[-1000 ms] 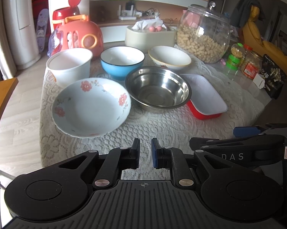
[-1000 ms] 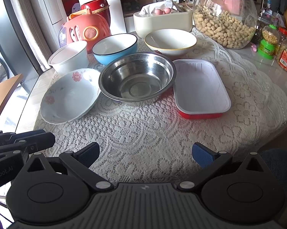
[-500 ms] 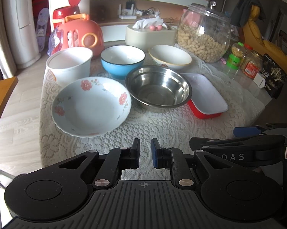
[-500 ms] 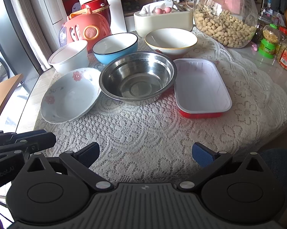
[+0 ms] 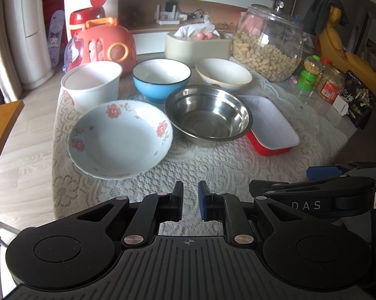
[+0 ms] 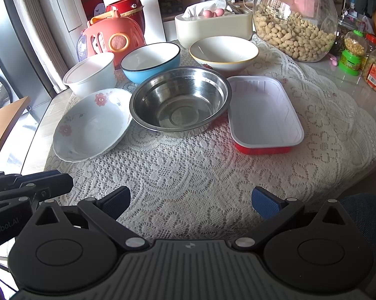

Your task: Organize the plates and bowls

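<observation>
On the lace cloth stand a floral plate [image 5: 120, 137] [image 6: 93, 123], a steel bowl [image 5: 208, 116] [image 6: 180, 101], a red tray with white inside [image 5: 271, 125] [image 6: 263, 112], a white tub [image 5: 90, 85] [image 6: 90, 73], a blue bowl [image 5: 161, 78] [image 6: 150, 61] and a white bowl with yellow rim [image 5: 223, 76] [image 6: 224, 52]. My left gripper [image 5: 190, 203] is nearly shut and empty, near the plate's front edge. My right gripper [image 6: 190, 201] is open and empty, before the table's front.
A peanut jar [image 5: 268, 47] [image 6: 295, 22], a cream tissue box [image 5: 198, 45] [image 6: 213, 26], a pink toy case [image 5: 105, 46] [image 6: 113, 41] and small jars [image 5: 330, 85] [image 6: 350, 57] crowd the back and right. A wooden chair edge [image 5: 0, 122] is at left.
Both grippers have edged slightly forward towards the dishes. Their jaws have not changed.
</observation>
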`<state>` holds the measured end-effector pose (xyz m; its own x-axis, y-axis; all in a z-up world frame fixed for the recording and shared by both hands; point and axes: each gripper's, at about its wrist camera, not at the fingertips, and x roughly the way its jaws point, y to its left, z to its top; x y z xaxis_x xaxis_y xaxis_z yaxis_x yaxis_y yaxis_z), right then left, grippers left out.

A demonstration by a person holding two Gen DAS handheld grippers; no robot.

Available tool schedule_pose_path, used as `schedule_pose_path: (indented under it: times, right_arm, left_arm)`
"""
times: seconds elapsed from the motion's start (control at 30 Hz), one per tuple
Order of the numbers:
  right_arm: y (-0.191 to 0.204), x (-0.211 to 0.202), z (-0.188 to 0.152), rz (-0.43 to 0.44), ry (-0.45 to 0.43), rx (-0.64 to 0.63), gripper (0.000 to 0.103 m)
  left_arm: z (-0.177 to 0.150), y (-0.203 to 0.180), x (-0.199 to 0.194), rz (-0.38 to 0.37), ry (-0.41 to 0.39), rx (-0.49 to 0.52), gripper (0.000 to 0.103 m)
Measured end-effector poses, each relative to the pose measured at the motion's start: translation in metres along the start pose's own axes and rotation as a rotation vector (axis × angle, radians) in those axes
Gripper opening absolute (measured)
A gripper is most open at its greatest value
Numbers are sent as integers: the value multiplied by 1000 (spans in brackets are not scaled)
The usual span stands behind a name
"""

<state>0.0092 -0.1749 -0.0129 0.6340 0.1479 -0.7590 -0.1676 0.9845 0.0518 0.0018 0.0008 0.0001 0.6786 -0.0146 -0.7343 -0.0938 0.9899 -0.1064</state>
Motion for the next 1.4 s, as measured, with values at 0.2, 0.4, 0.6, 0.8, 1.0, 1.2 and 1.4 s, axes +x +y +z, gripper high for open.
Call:
schedule_pose_path:
  times: [0.2, 0.4, 0.6, 0.8, 1.0, 1.2, 1.4]
  right_arm:
    - [0, 1, 0, 1, 0, 1, 103]
    - [-1, 3, 0, 3, 4, 2, 103]
    - [-7, 10, 4, 20, 6, -1, 103]
    - [-37, 12, 20, -11, -90, -13, 103]
    - [-104, 27, 43, -125, -160, 50, 103]
    - [-173, 62, 61, -57, -124, 188, 81]
    - [-200, 109, 71, 91, -16, 264, 70]
  left_arm:
    - [0, 1, 1, 0, 1, 0, 17]
    - [-1, 5, 4, 9, 2, -7, 17]
    - [7, 3, 10, 16, 3, -24, 17]
    - [27, -6, 37, -179, 19, -119, 19]
    - [54, -41, 84, -302, 49, -165, 19]
    - [74, -64, 147, -284, 154, -241, 19]
    - [78, -78, 191, -239, 252, -250, 19]
